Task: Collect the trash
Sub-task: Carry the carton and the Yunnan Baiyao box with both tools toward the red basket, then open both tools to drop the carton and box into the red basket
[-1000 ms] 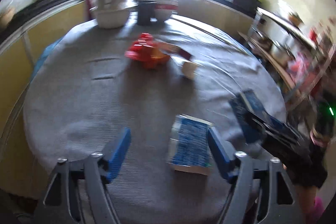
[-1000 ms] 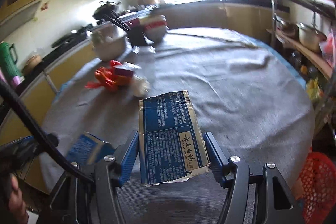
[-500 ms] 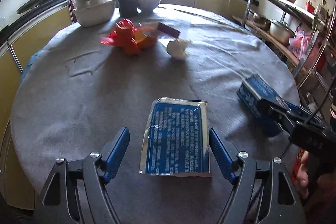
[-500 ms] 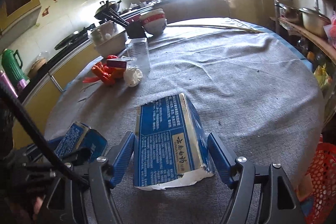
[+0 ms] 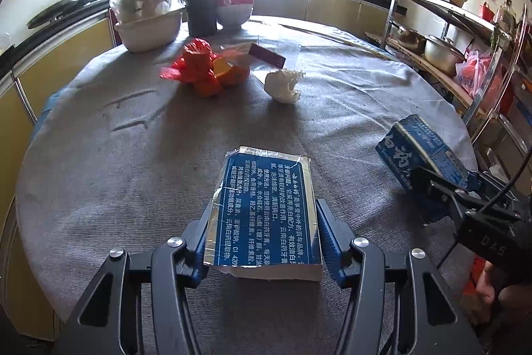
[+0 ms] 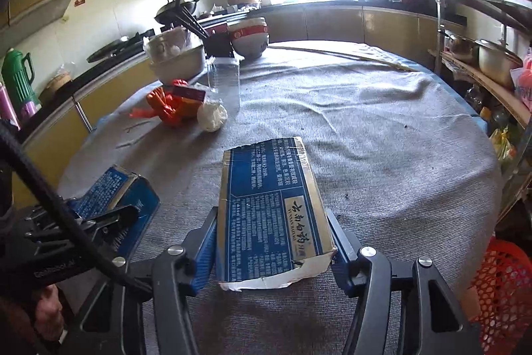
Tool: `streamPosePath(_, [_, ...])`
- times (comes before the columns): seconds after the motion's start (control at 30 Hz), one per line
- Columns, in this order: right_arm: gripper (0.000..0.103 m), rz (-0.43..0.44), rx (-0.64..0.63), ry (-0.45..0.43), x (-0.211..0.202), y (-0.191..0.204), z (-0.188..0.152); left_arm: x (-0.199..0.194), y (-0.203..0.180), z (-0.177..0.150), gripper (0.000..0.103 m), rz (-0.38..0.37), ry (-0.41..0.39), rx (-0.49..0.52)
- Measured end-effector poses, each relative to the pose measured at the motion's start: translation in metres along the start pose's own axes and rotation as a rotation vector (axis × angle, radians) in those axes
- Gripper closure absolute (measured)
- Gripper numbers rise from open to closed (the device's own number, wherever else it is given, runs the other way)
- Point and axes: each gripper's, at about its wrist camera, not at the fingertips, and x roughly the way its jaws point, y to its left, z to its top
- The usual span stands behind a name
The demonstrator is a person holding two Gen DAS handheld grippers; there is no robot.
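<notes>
Each gripper is shut on a flattened blue carton with white print. My left gripper (image 5: 264, 237) clamps one blue carton (image 5: 264, 208) by its sides, low over the grey tablecloth (image 5: 133, 162). My right gripper (image 6: 271, 250) clamps the other blue carton (image 6: 269, 205); that carton also shows at the right of the left wrist view (image 5: 420, 152). The left carton shows at the left of the right wrist view (image 6: 113, 192). Farther back lie a crumpled white paper ball (image 5: 282, 85), a red plastic bag with orange wrappers (image 5: 202, 69) and a clear plastic cup (image 6: 226, 82).
Bowls (image 5: 149, 22), a dark chopstick holder (image 5: 201, 14) and a red-and-white bowl (image 5: 232, 5) stand at the table's far edge. A metal rack with pots (image 5: 442, 49) stands to the right. A red mesh basket (image 6: 498, 288) sits on the floor at the right.
My left gripper has closed from wide open onto its carton. The right gripper has also closed in on its carton. Both cartons now sit nearer the cameras.
</notes>
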Motion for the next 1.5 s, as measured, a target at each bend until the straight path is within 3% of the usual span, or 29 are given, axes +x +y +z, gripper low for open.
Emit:
streamPosePath(0.23, [0.042, 0.023, -0.046, -0.085, -0.031, 0.016, 0.004, -0.038, -0.011, 0.013, 0.046, 0.058, -0.092, 0.043])
streamPosePath(0.43, [0.042, 0.021, -0.037, -0.144, -0.063, 0.013, 0.002, -0.069, -0.028, 0.026, 0.046, 0.059, -0.144, 0.043])
streamPosePath(0.67, [0.042, -0.012, 0.013, -0.230, -0.116, -0.011, -0.003, -0.094, -0.060, 0.038, 0.046, 0.031, -0.177, 0.054])
streamPosePath(0.87, [0.042, -0.065, 0.065, -0.276, -0.157, -0.043, -0.016, -0.105, -0.106, 0.044, 0.046, -0.041, -0.187, 0.108])
streamPosePath(1.2, [0.042, -0.183, 0.182, -0.259, -0.185, -0.110, -0.055, -0.085, -0.203, 0.040, 0.046, -0.191, -0.130, 0.280])
streamPosePath(1.5, [0.041, -0.238, 0.383, -0.150, -0.177, -0.184, -0.105, -0.033, -0.280, 0.022, 0.045, -0.332, 0.056, 0.436])
